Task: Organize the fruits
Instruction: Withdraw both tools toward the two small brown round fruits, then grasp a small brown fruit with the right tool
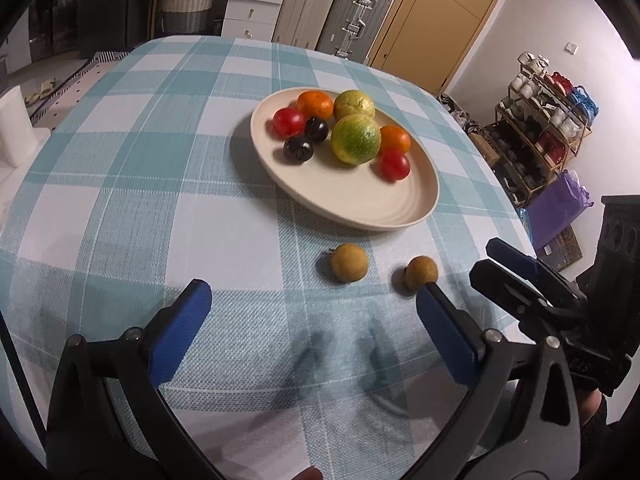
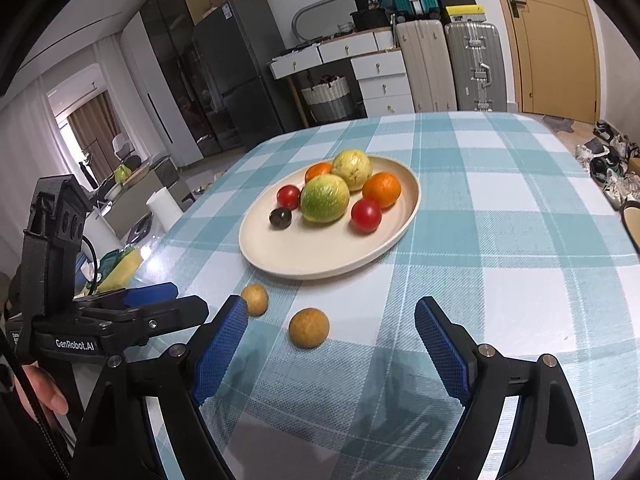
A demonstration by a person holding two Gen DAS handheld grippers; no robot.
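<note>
Both grippers are hanging low over the tablecloth [image 1: 120,208], and neither is carrying anything. Your left gripper [image 1: 316,300] is spread wide with nothing between its pads; your right gripper [image 2: 332,320] is spread just as wide, also with nothing between them.

Step in hand, as I'm reading it: most of the fruit is already sitting on the plate [image 1: 360,204], and two small brown fruits are still lying loose on the cloth just short of its near rim. So you are lining up a pick.

- Near brown fruit [image 2: 309,328]: it is lying between your right pads, a little toward the left one, well apart from the right one. This looks like the natural first target.
- Far brown fruit [image 2: 255,299]: it is sitting just beside your right gripper's left pad (in the left view it is the one at [image 1: 349,263], ahead of the left gripper's gap).

Next move, by my judgement: you are needing to ease the right gripper forward and down until the pads bracket the near fruit, then close gently; it is round and may roll off on the cloth.

In the way:
- The two grippers are working close together, so watch for a knock.
- Green citrus [image 1: 355,140], oranges [image 1: 315,105] and tomatoes [image 1: 394,165] are crowding the plate's far half; the near half is looking free for a drop.
</note>
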